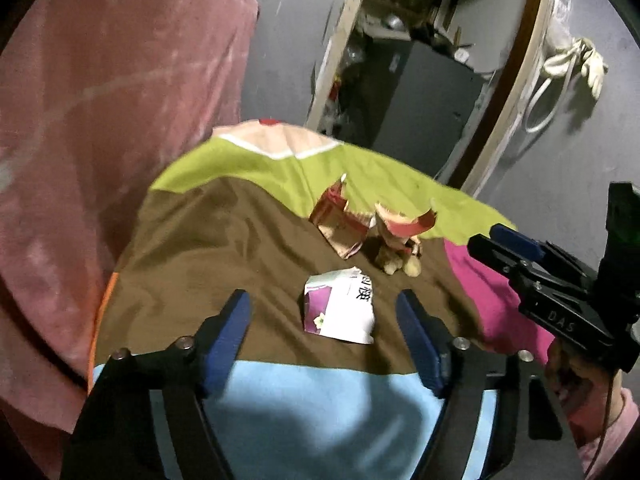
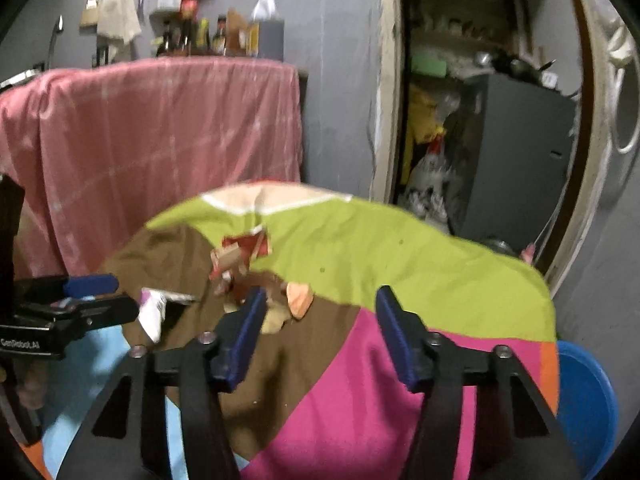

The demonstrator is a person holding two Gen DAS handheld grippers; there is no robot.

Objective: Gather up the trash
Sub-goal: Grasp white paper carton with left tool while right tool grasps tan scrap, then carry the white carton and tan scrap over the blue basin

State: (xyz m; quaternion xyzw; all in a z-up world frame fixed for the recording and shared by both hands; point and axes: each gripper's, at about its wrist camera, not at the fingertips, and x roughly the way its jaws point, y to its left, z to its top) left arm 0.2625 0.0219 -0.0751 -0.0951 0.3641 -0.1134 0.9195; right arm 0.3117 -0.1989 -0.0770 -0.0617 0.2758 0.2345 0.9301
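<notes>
A torn white and purple wrapper (image 1: 340, 308) lies on the brown patch of the cloth-covered table (image 1: 192, 248). My left gripper (image 1: 323, 300) is open around it, and its blue pads (image 1: 236, 320) stand clear of it on both sides. Beyond it lie torn red and brown carton pieces (image 1: 340, 224) and some peel scraps (image 1: 400, 266). My right gripper (image 2: 322, 296) is open over the cloth, with an orange peel piece (image 2: 300, 300) just inside its left finger. The carton pieces (image 2: 240, 256) and the wrapper (image 2: 154, 314) also show in the right wrist view.
A blue bin (image 2: 584, 404) stands beside the table at the lower right. A pink cloth-draped piece of furniture (image 2: 160, 140) rises behind the table. An open doorway (image 2: 480, 120) shows cluttered shelves and a grey cabinet. A person's hand (image 1: 580, 384) holds the right gripper.
</notes>
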